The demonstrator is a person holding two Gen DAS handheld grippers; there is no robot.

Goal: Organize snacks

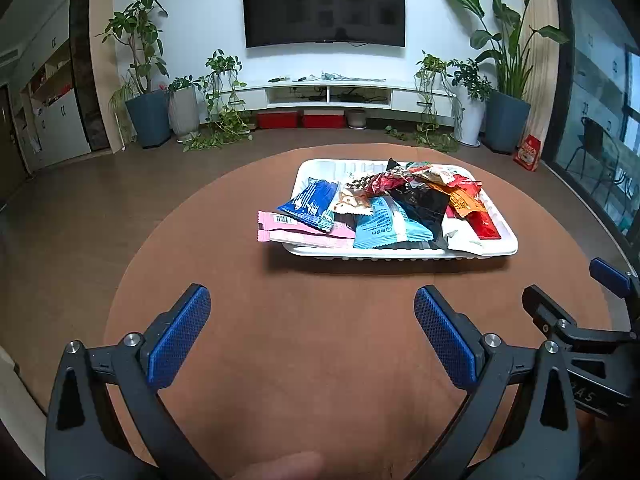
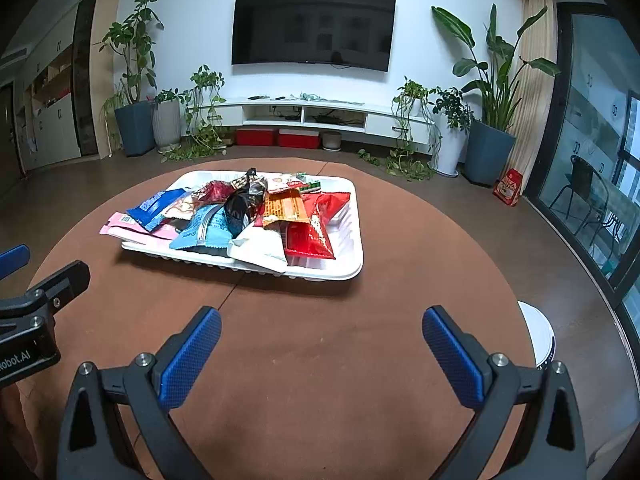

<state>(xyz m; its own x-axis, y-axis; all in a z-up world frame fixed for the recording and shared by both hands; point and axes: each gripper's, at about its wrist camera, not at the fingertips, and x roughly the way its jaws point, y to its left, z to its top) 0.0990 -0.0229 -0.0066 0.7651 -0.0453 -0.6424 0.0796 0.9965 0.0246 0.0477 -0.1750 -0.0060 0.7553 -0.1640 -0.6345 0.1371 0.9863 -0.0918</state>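
A white tray (image 1: 508, 240) (image 2: 352, 256) sits on the round brown table, piled with several snack packets. A pink packet (image 1: 280, 229) (image 2: 120, 224) hangs over its left edge. Dark blue (image 1: 312, 200), light blue (image 1: 384, 226) (image 2: 204, 232), black (image 1: 424, 204) (image 2: 240, 204), orange (image 2: 286, 206), red (image 2: 312, 232) and white (image 2: 260, 250) packets lie on top. My left gripper (image 1: 312, 320) is open and empty, short of the tray. My right gripper (image 2: 322, 340) is open and empty, short of the tray; it also shows at the right edge of the left wrist view (image 1: 572, 292).
The brown table (image 1: 280, 360) (image 2: 400, 280) is round. A white round object (image 2: 540, 336) stands beyond its right edge. Behind are a wall TV (image 1: 324, 8), a low white cabinet (image 1: 328, 94), potted plants (image 1: 148, 116) and glass doors (image 2: 600, 160) on the right.
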